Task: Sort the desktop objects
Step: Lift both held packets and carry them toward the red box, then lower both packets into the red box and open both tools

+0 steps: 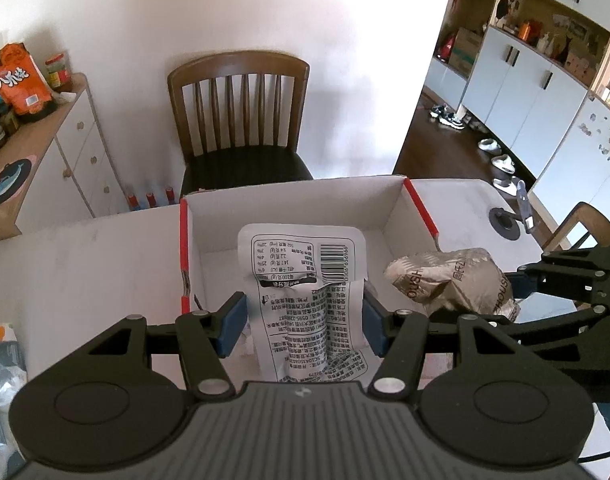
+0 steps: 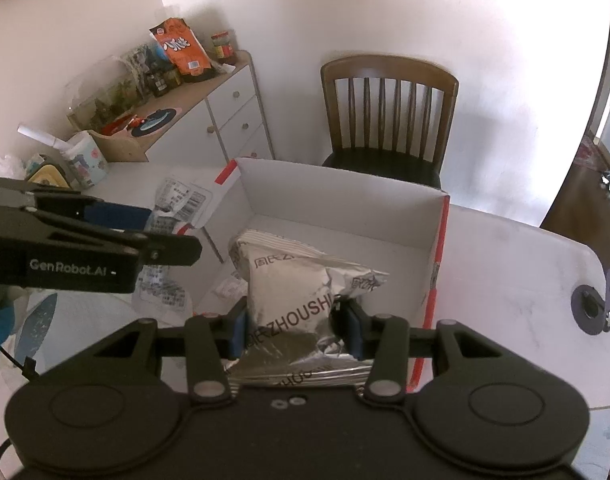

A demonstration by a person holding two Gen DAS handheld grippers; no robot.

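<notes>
A white cardboard box (image 1: 293, 204) with red corner strips stands open on the white table; its floor looks bare. My left gripper (image 1: 303, 322) is shut on a white printed packet (image 1: 305, 292), holding it up over the box's near wall. My right gripper (image 2: 296, 328) is shut on a puffy silver snack bag (image 2: 301, 296) above the same box (image 2: 345, 196). The silver bag (image 1: 453, 280) and the right gripper (image 1: 565, 280) appear at the right of the left wrist view. In the right wrist view the left gripper (image 2: 145, 224) and its white packet (image 2: 177, 204) hang at the left.
A wooden chair (image 1: 241, 120) stands behind the table (image 1: 85, 264). A white cabinet (image 1: 77, 140) at the left carries an orange snack bag (image 1: 19, 80) and jars. A dark round cable port (image 1: 505, 224) sits in the tabletop at the right. A patterned cup (image 2: 85, 164) stands at the left.
</notes>
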